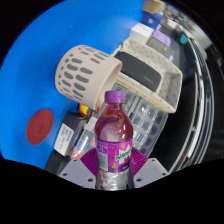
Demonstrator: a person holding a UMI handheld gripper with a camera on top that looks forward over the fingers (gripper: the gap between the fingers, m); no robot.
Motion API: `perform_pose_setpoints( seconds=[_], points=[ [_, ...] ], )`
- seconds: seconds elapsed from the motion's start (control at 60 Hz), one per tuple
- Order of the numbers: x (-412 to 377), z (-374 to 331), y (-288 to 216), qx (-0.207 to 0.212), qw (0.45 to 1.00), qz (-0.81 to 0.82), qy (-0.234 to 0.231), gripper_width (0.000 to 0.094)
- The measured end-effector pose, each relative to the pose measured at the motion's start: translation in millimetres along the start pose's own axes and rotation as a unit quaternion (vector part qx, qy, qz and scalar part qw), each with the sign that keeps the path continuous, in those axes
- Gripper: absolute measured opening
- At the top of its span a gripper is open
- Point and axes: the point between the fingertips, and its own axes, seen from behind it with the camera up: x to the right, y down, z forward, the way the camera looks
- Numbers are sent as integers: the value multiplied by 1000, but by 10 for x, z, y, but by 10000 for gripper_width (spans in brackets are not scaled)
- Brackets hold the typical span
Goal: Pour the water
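A clear plastic bottle with a purple cap and a pink and purple label stands upright between my fingers. My gripper is shut on the bottle, with both magenta pads pressed against its label. A beige cup with slotted sides lies tilted beyond the bottle, over the blue surface. The bottle's lower part is hidden between the fingers.
A clear plastic container sits just behind the bottle to the right. A dark box with white items lies further back. A red round disc sits on the blue surface at the left. Small items lie left of the bottle.
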Motion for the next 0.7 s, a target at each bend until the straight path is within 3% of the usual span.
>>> perform_pose_setpoints(
  seconds=[0.333,0.5,0.7],
  points=[
    [100,51,-8,-2,999,-32,16,379],
    [-65,-62,62,-8,973,230,-31,379],
    [-23,-153,191,1,839,541,-47,380]
  ],
)
